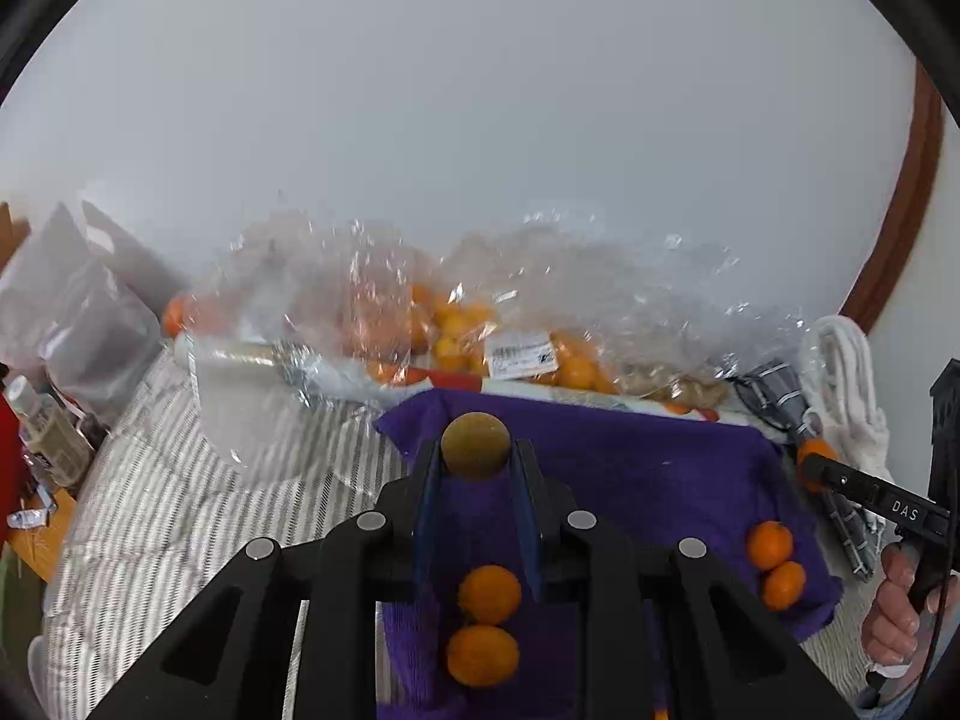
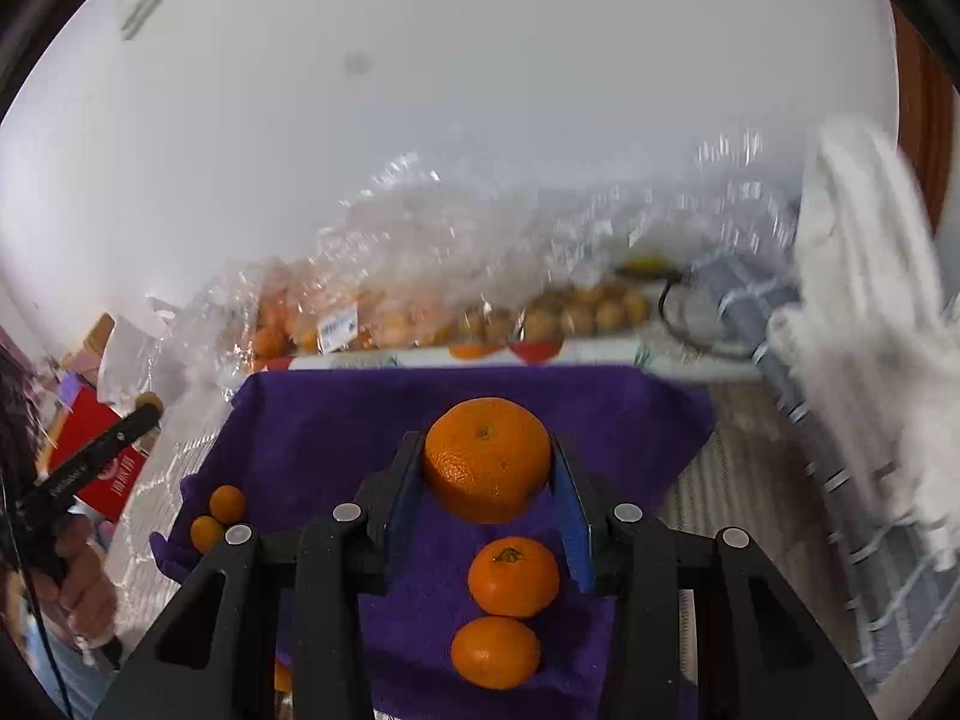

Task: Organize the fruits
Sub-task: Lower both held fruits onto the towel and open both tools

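My left gripper is shut on a small brownish-green round fruit, held above a purple towel. Two small orange fruits lie on the towel under it, two more tangerines at its right edge. My right gripper is shut on a large tangerine above the same purple towel. Two tangerines lie on the towel below it; two small orange fruits lie at the left edge. The right gripper with its tangerine shows at the right of the left wrist view.
Clear plastic bags of orange fruit and brown fruit lie behind the towel by the white wall. A striped cloth covers the surface. Bottles and clutter stand left; white and grey checked cloths are on the right. A red box is left.
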The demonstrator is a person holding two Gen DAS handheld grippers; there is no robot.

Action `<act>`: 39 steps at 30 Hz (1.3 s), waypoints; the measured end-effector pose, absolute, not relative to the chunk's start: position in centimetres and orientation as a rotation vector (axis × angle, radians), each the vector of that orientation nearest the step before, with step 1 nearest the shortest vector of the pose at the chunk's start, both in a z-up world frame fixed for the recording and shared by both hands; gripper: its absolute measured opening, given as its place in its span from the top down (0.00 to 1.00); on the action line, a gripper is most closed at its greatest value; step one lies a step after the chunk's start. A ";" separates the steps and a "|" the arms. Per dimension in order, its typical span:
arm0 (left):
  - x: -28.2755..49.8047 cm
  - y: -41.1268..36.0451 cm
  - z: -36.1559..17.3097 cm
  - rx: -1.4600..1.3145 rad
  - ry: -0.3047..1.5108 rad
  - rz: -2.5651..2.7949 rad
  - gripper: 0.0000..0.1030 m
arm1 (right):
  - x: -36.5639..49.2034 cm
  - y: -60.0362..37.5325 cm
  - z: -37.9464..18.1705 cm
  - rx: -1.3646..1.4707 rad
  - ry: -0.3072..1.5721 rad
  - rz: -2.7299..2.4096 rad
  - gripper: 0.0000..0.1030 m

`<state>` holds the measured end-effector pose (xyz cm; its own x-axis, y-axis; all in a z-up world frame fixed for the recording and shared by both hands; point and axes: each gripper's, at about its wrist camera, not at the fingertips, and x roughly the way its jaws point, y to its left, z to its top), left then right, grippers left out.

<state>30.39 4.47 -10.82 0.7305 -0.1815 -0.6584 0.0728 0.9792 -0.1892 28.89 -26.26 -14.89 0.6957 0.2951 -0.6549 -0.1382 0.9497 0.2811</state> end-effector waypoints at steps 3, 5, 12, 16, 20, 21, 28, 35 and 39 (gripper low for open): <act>31.3 4.3 -12.5 -0.158 0.777 -0.146 0.78 | 29.9 -26.7 -16.7 0.246 0.808 0.245 0.60; 31.7 4.2 -13.7 -0.161 0.801 -0.150 0.78 | 30.5 -26.8 -17.5 0.230 0.827 0.225 0.60; 32.4 2.8 -15.8 -0.116 0.851 -0.174 0.78 | 31.5 -26.6 -19.3 0.207 0.885 0.202 0.60; 32.5 2.4 -16.6 -0.097 0.866 -0.177 0.78 | 31.9 -26.2 -20.1 0.188 0.913 0.201 0.60; 32.4 2.2 -17.0 -0.084 0.868 -0.182 0.78 | 32.2 -26.2 -20.7 0.194 0.927 0.196 0.60; 32.3 2.1 -17.1 -0.081 0.867 -0.183 0.78 | 32.3 -26.2 -20.7 0.190 0.925 0.195 0.60; 31.8 1.8 -17.5 -0.064 0.827 -0.187 0.78 | 31.9 -25.8 -20.7 0.172 0.891 0.198 0.53; 31.5 2.5 -17.3 -0.105 0.796 -0.204 0.78 | 30.1 -25.6 -19.5 0.145 0.839 0.181 0.41; 30.8 2.7 -16.8 -0.107 0.760 -0.188 0.78 | 28.9 -25.7 -18.2 0.120 0.788 0.143 0.39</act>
<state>30.84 2.70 -16.79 0.7093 -0.2075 -0.6737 0.1307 0.9778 -0.1636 28.86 -25.67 -18.22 0.6967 0.1727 -0.6963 -0.0833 0.9835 0.1605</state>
